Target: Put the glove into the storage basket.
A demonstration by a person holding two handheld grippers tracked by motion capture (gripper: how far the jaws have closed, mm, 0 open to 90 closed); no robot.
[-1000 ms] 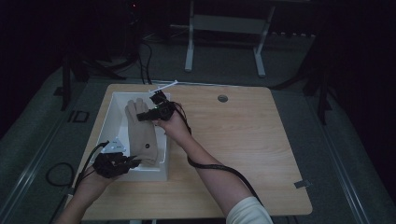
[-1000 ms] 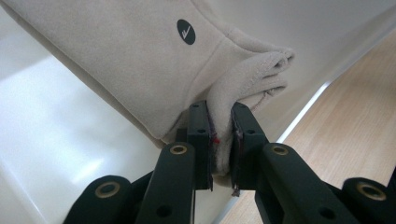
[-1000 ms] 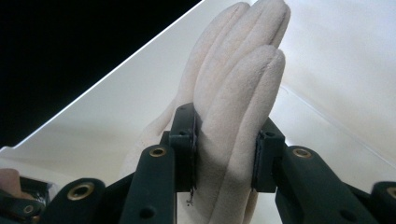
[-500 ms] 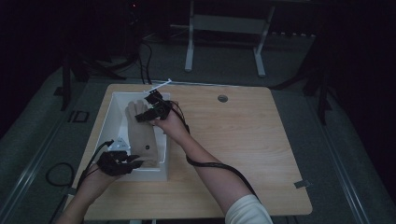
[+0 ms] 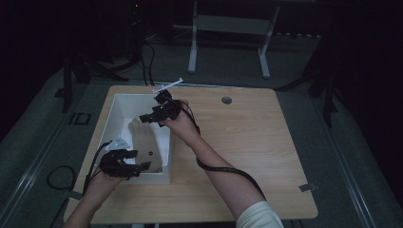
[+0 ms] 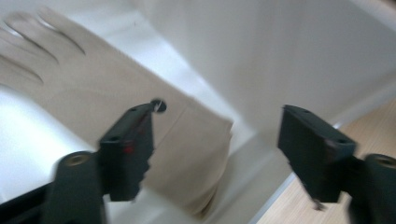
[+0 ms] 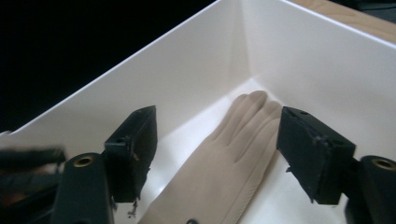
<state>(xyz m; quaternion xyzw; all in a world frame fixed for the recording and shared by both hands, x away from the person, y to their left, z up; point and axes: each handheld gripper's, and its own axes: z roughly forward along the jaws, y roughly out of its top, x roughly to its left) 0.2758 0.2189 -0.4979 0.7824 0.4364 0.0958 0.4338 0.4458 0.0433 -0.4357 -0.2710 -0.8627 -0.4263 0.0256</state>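
Wooden and pale, the table (image 5: 247, 156) takes up the middle of the high view, and we work from its near edge at the bottom of the frame. On its left part sits a white open box (image 5: 124, 104). A beige glove (image 5: 145, 145) lies flat on the box floor, fingers toward the upper edge of the frame, cuff at the box's near wall. Our left gripper (image 5: 138, 165), at lower left, hovers over the cuff; its jaws have just been opening and stand apart, pressing nothing. Our right gripper (image 5: 146, 118), left of centre, hangs above the glove's fingers; its jaws have likewise just been opening, with nothing clamped between them.
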